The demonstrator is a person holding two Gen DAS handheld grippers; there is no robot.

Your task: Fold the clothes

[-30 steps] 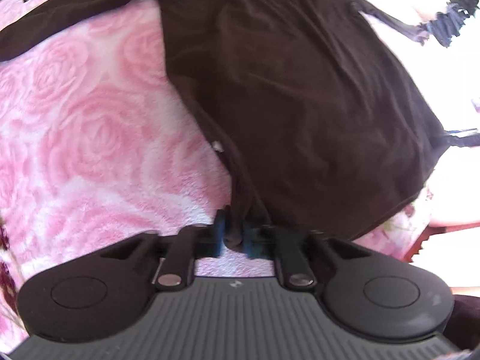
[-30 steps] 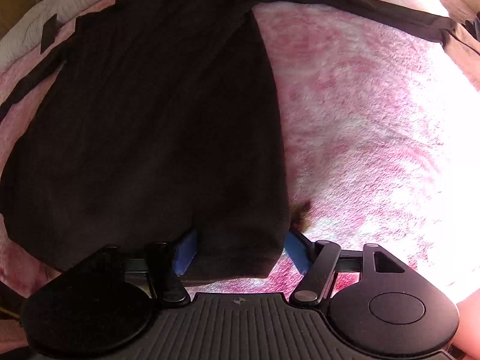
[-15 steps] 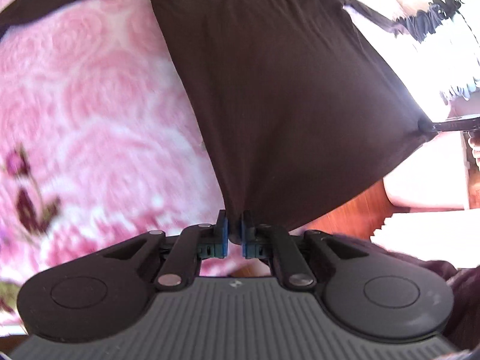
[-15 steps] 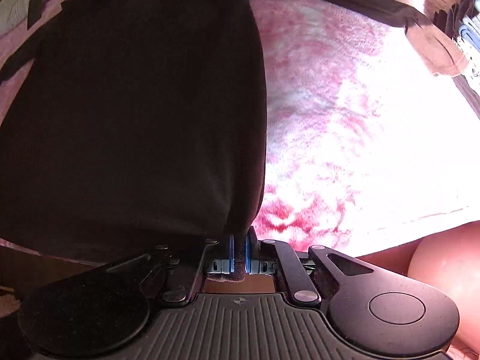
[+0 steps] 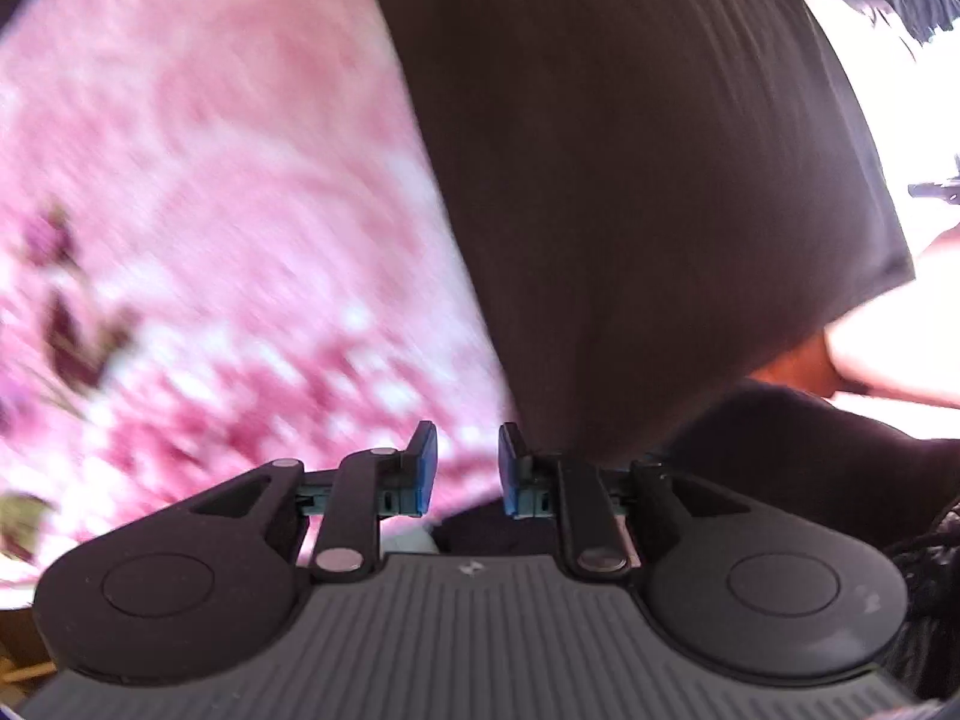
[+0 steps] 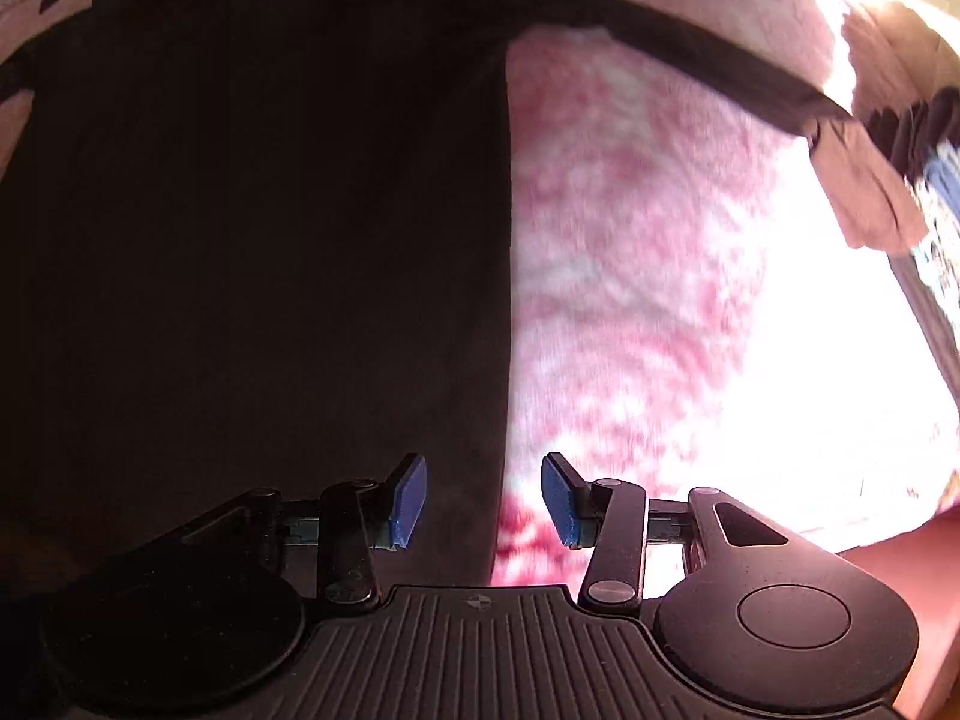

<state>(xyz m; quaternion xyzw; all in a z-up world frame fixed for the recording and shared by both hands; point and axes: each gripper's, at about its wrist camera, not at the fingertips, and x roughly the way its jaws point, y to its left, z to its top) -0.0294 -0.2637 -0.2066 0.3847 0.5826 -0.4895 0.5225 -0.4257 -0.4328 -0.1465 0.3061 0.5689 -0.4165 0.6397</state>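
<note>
A dark brown long-sleeved garment [image 5: 630,180] lies spread on a pink rose-patterned blanket [image 5: 210,210]. In the left wrist view my left gripper [image 5: 467,468] is open, its blue pads apart, and the garment's hem corner sits just right of the right pad. In the right wrist view the garment [image 6: 252,252] fills the left half, one sleeve [image 6: 690,54] stretching to the upper right. My right gripper [image 6: 483,498] is open, and the garment's right edge runs between its fingers without being pinched.
The pink blanket [image 6: 630,300] is brightly lit on the right. A beige cloth [image 6: 870,180] and other fabric lie at its far right edge. A person's arm or leg [image 5: 888,360] shows at the right of the left wrist view.
Both grippers were shut on the garment's hem corners half a second ago and have opened and let go. The garment now rests on the blanket. The left view blurs from motion.
</note>
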